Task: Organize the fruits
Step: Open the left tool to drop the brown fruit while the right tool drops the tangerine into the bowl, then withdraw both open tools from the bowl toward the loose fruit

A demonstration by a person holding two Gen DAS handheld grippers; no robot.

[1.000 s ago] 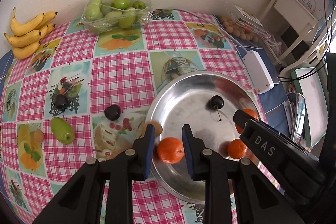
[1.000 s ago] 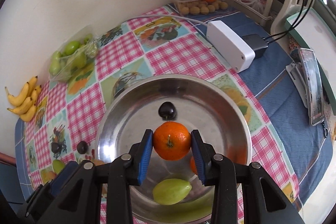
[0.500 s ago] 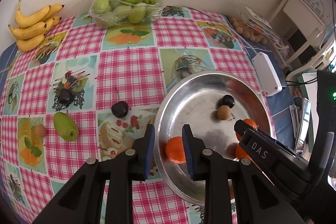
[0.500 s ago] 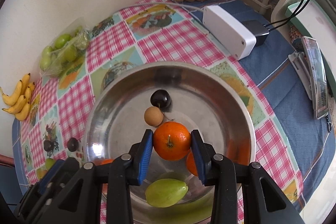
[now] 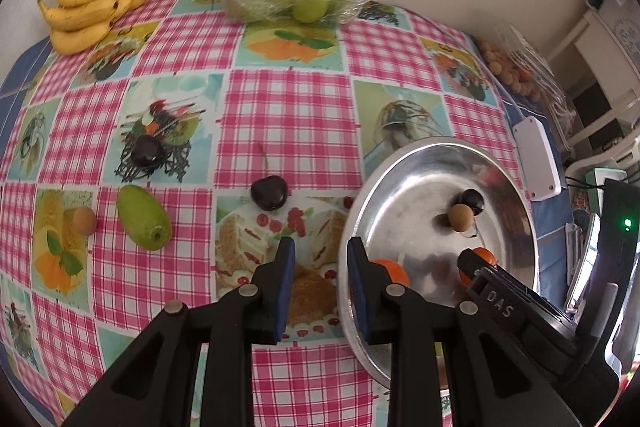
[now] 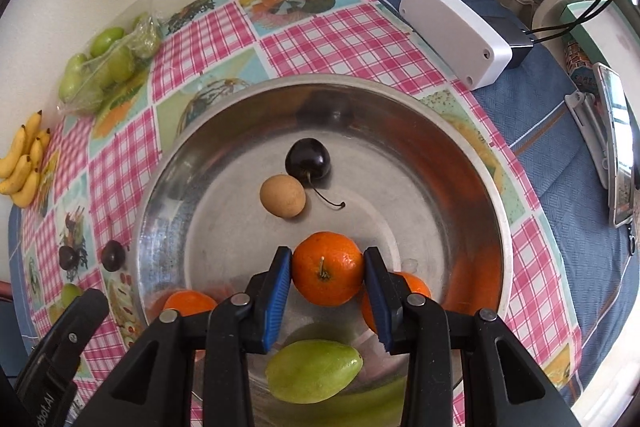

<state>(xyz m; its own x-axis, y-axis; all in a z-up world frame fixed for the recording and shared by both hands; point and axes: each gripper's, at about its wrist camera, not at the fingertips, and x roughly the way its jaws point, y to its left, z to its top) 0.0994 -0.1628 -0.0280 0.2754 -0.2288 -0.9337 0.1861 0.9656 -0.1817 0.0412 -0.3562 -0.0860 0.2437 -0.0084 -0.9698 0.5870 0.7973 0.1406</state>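
The big shiny round metal bowl point(image 6: 460, 155) holds a dark cherry with a stem point(image 6: 308, 159), a small round tan fruit point(image 6: 282, 195) touching it, two orange tangerines low in the frame point(image 6: 188, 303), and a green pointed fruit point(image 6: 314, 371) at the bottom. The right gripper point(image 6: 327, 273) has its jaws squeezed on another orange tangerine point(image 6: 327, 269) over the bowl. The left gripper point(image 5: 318, 259) has its jaws nearly closed and empty, over the bowl's left rim. On the pink checked worktop point(image 5: 288, 107), another cherry point(image 5: 269, 192) and green fruit point(image 5: 144, 217) lie left.
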